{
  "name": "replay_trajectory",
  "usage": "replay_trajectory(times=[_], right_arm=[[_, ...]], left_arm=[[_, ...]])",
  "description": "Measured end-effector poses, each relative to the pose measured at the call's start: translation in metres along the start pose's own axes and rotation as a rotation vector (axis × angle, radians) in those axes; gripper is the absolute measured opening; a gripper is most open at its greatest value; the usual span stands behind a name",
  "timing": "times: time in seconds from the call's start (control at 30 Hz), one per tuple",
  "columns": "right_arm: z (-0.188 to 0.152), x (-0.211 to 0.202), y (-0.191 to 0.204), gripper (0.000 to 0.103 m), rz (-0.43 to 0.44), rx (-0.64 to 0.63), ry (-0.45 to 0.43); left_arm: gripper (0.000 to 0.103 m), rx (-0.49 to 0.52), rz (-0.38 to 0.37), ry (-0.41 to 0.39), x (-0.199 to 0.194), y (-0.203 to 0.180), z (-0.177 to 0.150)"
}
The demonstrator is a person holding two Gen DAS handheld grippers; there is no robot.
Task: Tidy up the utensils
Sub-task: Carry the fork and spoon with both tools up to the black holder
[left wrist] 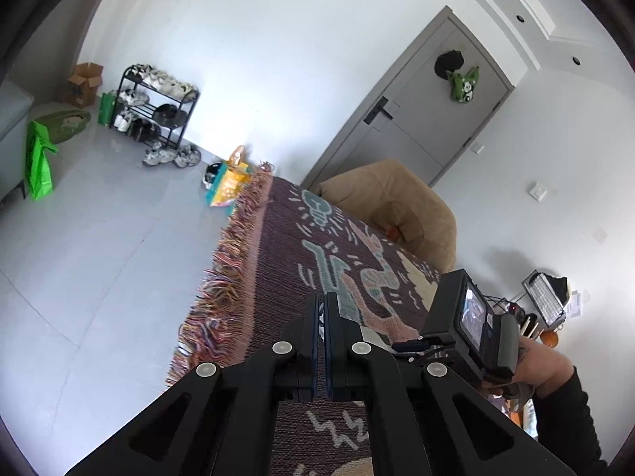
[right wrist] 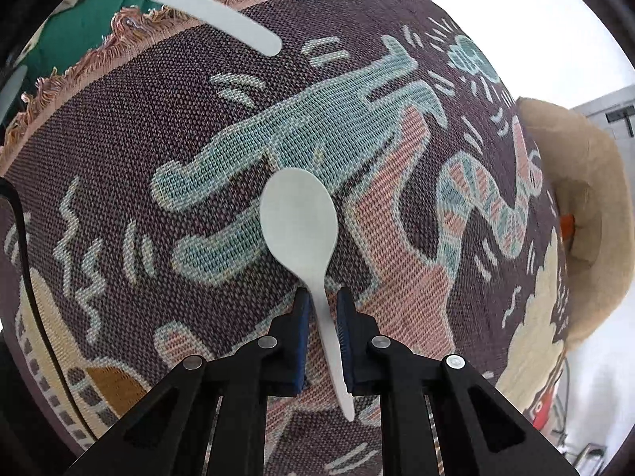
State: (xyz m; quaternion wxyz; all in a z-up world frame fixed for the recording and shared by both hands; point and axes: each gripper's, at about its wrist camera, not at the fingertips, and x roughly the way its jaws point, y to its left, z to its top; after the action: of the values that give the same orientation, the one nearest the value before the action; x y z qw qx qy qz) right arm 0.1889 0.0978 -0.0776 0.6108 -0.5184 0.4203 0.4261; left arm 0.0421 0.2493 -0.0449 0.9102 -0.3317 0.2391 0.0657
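A: What did we see in the right wrist view?

B: We saw the right tongs (right wrist: 322, 297) standing a little apart, one finger on each side of the white spoon (right wrist: 300, 220)'s handle. The right pad looked to be touching the handle, the left one showed a gap, so we could not tell whether it was truly clamped. The spoon's bowl lay at the centre of the frame on the patterned woven cloth (right wrist: 397, 238) covering the desk, with its handle running down toward the bottom edge.

A: Anything else white there?

B: We noticed a second white utensil handle (right wrist: 206, 12) at the upper left of the frame, reaching over the cloth's fringed edge.

A: And the left wrist view?

B: We found the left tongs (left wrist: 321, 301) pressed together with nothing between them, at the lower centre of the frame above the cloth. The other gripper's camera (left wrist: 468, 317) sat at the right. A shoe rack (left wrist: 156, 105) stood at the upper left, a grey door (left wrist: 428, 111) at the upper right.
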Motion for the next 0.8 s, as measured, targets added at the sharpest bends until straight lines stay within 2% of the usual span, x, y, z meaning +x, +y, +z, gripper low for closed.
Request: replay_trajectory(times=[0.1,0.17,0.23,0.47,0.8], right_arm=[[0.002,-0.001,0.007,0.015,-0.019,-0.016,-0.004],[0.000,-0.003,0.010,0.010,-0.033,-0.018,-0.017],[-0.009,-0.012,0.012,0.010,-0.019,0.024,-0.045],[-0.069,-0.074,-0.004,0.009,-0.012,0.264,-0.293],[-0.155,-0.151,-0.020,0.009,-0.042,0.453,-0.633]], left_arm=[[0.001,-0.004,0.004,-0.006,-0.003,0.001,0.000],[0.001,-0.005,0.002,-0.007,-0.002,0.000,0.000],[0.001,-0.007,0.002,-0.005,0.000,0.000,0.000],[0.001,0.013,-0.018,0.002,0.003,-0.012,0.000],[0.001,0.096,-0.108,0.043,0.023,-0.069,-0.003]])
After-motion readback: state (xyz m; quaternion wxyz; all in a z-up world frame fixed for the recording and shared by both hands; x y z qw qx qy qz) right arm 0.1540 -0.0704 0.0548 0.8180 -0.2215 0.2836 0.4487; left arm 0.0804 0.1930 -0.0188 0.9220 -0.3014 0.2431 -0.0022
